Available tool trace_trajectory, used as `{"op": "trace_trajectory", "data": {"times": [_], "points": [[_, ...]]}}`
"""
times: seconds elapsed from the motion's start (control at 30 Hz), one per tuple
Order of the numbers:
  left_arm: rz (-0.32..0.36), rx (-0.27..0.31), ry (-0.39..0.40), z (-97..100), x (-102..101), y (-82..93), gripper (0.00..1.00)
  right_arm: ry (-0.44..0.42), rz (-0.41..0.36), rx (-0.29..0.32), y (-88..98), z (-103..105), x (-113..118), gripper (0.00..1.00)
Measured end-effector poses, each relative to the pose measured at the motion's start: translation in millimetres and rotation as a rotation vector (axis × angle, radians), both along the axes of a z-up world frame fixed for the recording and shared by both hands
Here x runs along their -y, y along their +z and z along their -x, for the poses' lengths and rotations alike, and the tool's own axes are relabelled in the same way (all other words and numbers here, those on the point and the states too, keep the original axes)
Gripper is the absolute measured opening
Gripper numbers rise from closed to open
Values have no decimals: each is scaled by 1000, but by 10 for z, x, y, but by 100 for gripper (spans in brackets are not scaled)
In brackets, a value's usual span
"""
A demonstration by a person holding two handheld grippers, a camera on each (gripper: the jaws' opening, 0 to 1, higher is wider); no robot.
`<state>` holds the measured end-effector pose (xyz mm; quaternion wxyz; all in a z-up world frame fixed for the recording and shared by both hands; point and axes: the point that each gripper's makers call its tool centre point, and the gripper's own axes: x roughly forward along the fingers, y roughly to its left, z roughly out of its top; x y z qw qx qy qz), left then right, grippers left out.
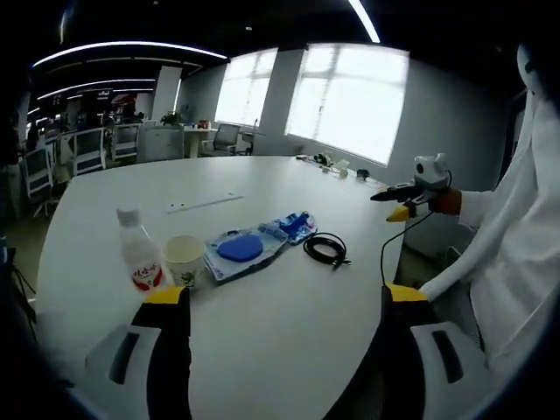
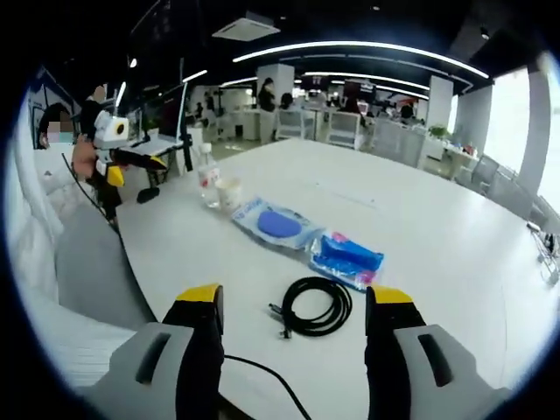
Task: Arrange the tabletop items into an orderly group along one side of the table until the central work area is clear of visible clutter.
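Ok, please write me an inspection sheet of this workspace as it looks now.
Surface: large white table, items near one edge.
Job's things: small bottle and paper cup upright, side by side; clear pack with blue disc; blue packet; coiled black cable.
Clutter: small items far across the table, too small to identify.
Tools: left tool open, empty; right tool open, empty, above the coil.
Cables: a thin lead hangs from the right tool.
Surroundings: open office, desks, chairs, windows.
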<state>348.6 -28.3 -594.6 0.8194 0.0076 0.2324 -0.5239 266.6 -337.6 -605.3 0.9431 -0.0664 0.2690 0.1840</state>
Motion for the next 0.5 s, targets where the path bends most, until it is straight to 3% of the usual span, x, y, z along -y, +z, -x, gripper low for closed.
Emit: {"op": "trace_trajectory", "data": {"times": [0.17, 0.5], "points": [[-1, -10, -1, 85, 22, -66, 93, -22, -1, -13, -75, 131, 93, 64], [10, -22, -4, 201, 105, -119, 92, -38, -7, -19, -108, 201, 122, 64]]}}
